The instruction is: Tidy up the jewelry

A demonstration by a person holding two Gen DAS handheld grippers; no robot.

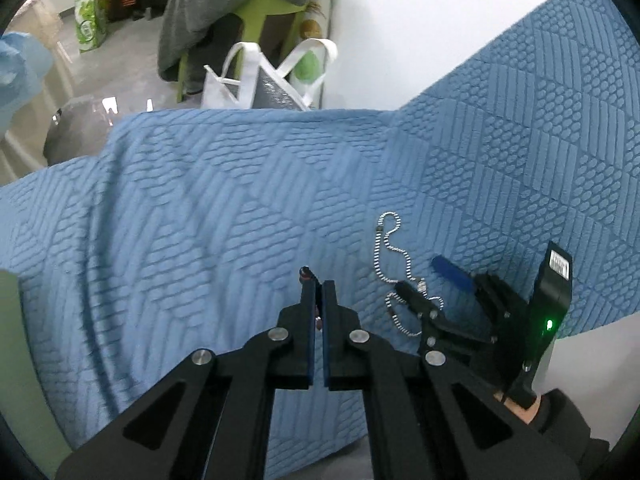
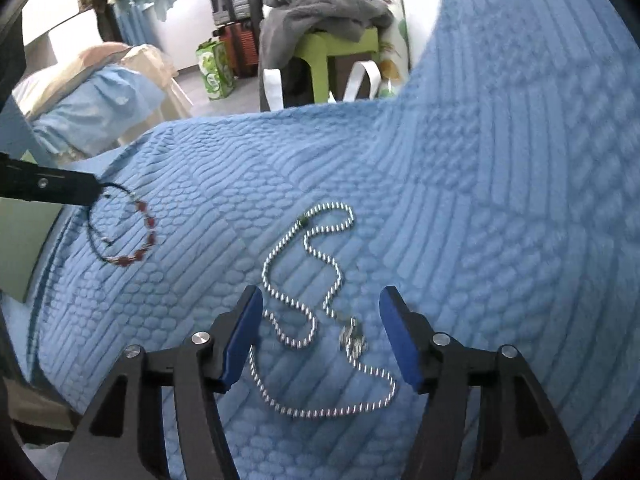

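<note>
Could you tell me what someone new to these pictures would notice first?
Probably the silver ball chain necklace, snaking over the blue quilted bedspread right between the open fingers of the right gripper. Next, the red-beaded bracelet at the left of the right wrist view, pinched by the shut left gripper and hanging from its tip. Behind, a grey blanket is heaped on a green stool.

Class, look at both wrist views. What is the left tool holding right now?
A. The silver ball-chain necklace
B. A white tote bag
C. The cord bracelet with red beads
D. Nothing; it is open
C. The left tool is shut on the cord bracelet with red beads, which hangs from its tip, while the silver ball-chain necklace lies loose on the blue quilted bedspread between the fingers of the open right tool.
</note>
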